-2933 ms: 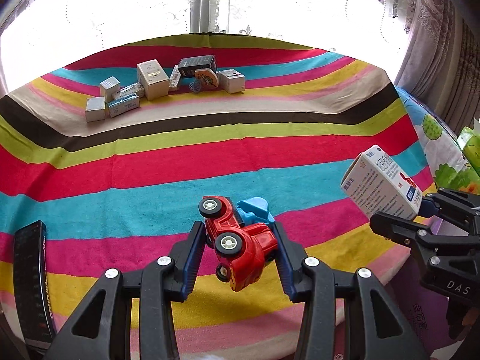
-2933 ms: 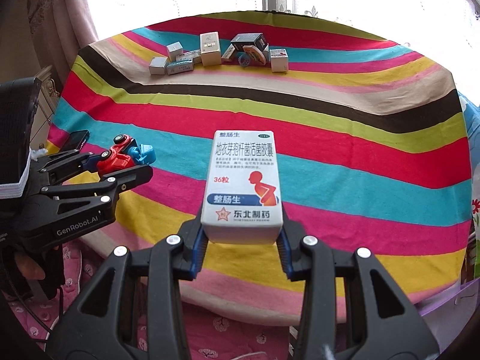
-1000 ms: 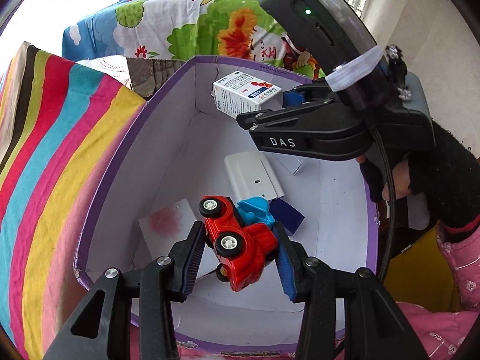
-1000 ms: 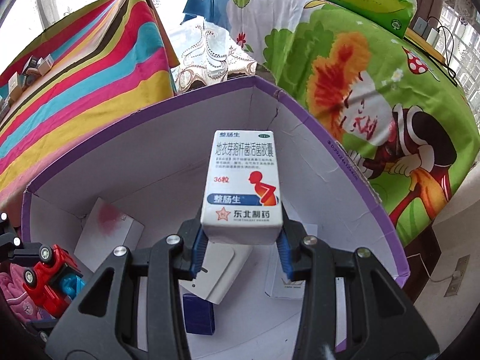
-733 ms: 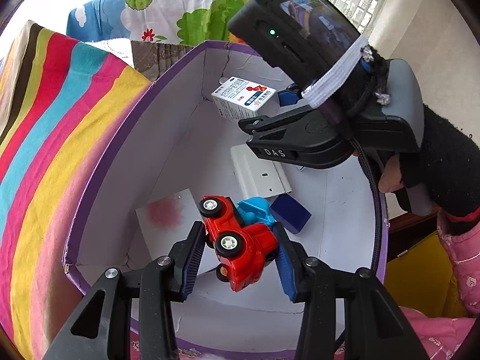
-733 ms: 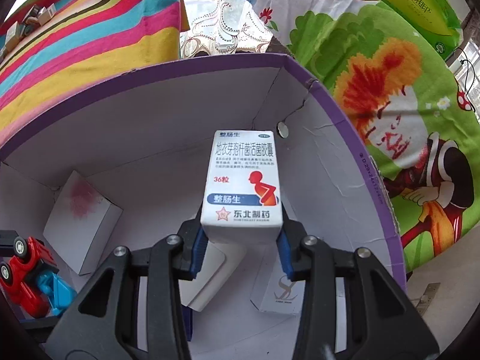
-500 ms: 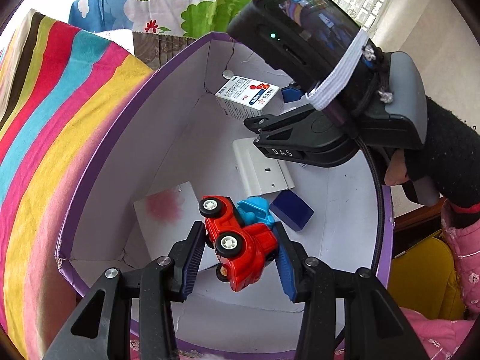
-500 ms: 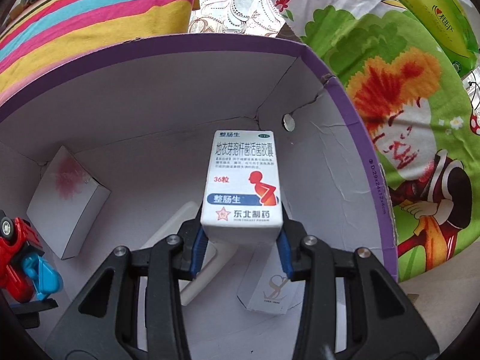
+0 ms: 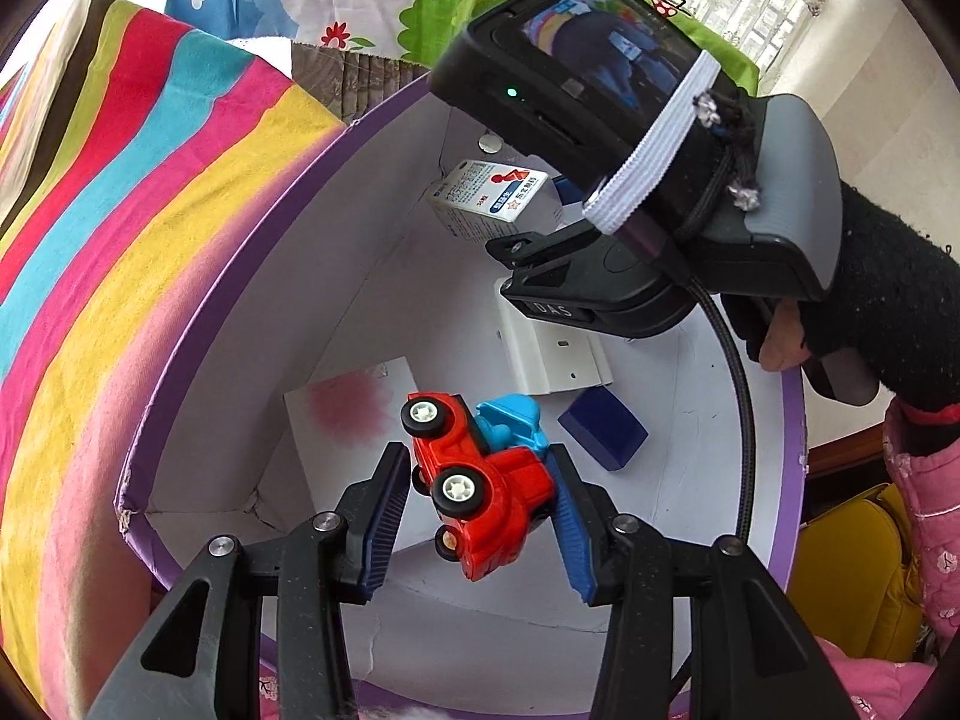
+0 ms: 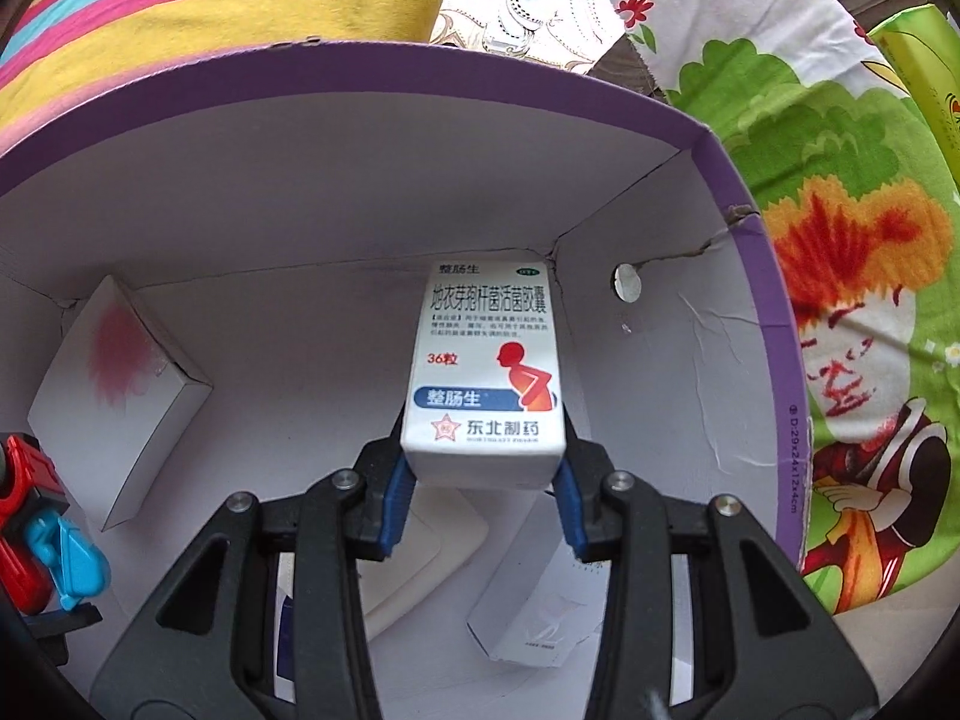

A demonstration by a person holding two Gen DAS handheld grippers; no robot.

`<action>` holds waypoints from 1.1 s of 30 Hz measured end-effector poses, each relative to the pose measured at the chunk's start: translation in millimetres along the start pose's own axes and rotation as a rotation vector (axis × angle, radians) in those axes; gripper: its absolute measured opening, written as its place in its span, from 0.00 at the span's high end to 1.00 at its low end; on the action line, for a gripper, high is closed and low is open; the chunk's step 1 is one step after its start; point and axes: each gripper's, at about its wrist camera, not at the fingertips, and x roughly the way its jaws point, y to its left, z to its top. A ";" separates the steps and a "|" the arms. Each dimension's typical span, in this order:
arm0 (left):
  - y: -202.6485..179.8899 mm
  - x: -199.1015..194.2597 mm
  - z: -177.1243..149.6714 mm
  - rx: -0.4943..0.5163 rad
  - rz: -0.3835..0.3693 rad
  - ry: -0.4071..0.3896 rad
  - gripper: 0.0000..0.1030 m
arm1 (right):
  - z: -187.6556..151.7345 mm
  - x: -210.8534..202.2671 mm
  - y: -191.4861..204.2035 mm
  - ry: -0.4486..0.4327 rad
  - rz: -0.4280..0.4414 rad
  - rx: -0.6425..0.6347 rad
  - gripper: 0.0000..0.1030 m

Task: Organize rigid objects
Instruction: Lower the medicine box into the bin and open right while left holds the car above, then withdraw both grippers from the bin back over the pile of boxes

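Observation:
My left gripper point(image 9: 475, 450) hangs over the purple cardboard box point(image 9: 336, 276) with a red and blue toy car point(image 9: 480, 480) tilted between its blue pads. The jaws are opening, and the car still hangs between them above the box floor. My right gripper point(image 10: 483, 456) is shut on a white medicine box point(image 10: 486, 366) with a red figure on it, low inside the purple box's point(image 10: 774, 324) far corner. The left wrist view shows that gripper point(image 9: 510, 246) and the medicine box point(image 9: 489, 198) from the side. The toy car point(image 10: 24, 516) shows at the right wrist view's left edge.
On the box floor lie a white carton with a pink blot point(image 9: 348, 414), a flat white device point(image 9: 552, 354), a dark blue block point(image 9: 603, 435) and another white carton point(image 10: 540, 618). A striped blanket point(image 9: 120, 180) lies left, a cartoon-print cloth point(image 10: 840, 240) right. A black-gloved hand point(image 9: 870, 324) holds the right gripper.
Both grippers came from the striped blanket to the purple box. Over the last second the right gripper rolled and sank deeper with the medicine box. The left gripper's jaws stand slightly wider.

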 end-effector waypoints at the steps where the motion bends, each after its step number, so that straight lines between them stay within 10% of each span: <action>1: 1.5 -2.4 1.6 -0.009 -0.004 -0.002 0.45 | -1.8 -0.8 -3.1 0.010 0.013 0.017 0.50; 4: 11.7 -21.7 4.8 -0.047 -0.032 -0.056 0.28 | -9.6 -13.6 -16.6 0.000 0.046 0.084 0.29; 8: 38.5 -78.5 5.2 -0.102 -0.009 -0.232 0.27 | -12.8 -64.0 -34.1 -0.130 0.069 0.167 0.29; 17: 193.2 -190.0 -45.5 -0.391 0.284 -0.503 0.12 | 90.1 -183.2 46.4 -0.580 0.182 0.087 0.08; 26: 360.5 -207.1 -178.9 -0.813 0.621 -0.443 0.12 | 214.1 -167.6 230.2 -0.553 0.429 -0.112 0.07; 33: 399.9 -220.1 -242.7 -0.999 0.688 -0.462 0.12 | 296.3 -133.8 335.7 -0.494 0.497 -0.194 0.07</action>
